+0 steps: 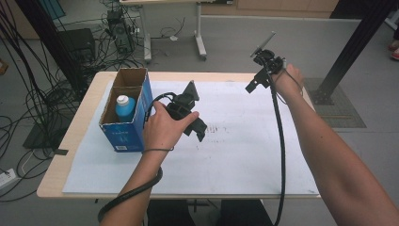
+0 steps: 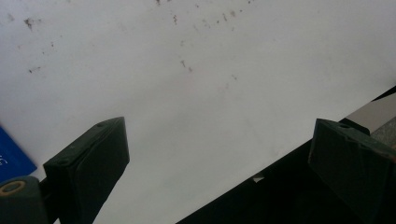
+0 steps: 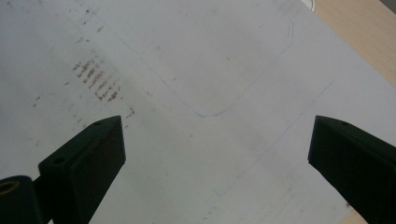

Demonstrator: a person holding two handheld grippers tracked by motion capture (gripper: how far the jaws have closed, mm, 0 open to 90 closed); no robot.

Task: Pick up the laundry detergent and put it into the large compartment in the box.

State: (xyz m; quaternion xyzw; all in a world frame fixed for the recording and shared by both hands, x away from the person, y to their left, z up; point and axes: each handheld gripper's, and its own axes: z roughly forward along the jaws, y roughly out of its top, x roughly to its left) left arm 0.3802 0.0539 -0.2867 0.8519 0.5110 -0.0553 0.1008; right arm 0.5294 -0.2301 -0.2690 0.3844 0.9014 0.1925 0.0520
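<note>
Standing blue bottle (white cap), cardboard box

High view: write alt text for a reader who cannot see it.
A person holds the left gripper beside an open blue cardboard box with a blue bottle inside, on a white sheet. The right gripper is raised near the table's far edge.

The box is blue with white print outside and plain brown card inside. The bottle in it is bright blue with a white cap. Right of the box, the sheet is white, flecked with small brown smudges and marked with thin blue pen lines. The table under the sheet is pale wood. Both the left gripper and the right gripper are black, with black cables.
</note>
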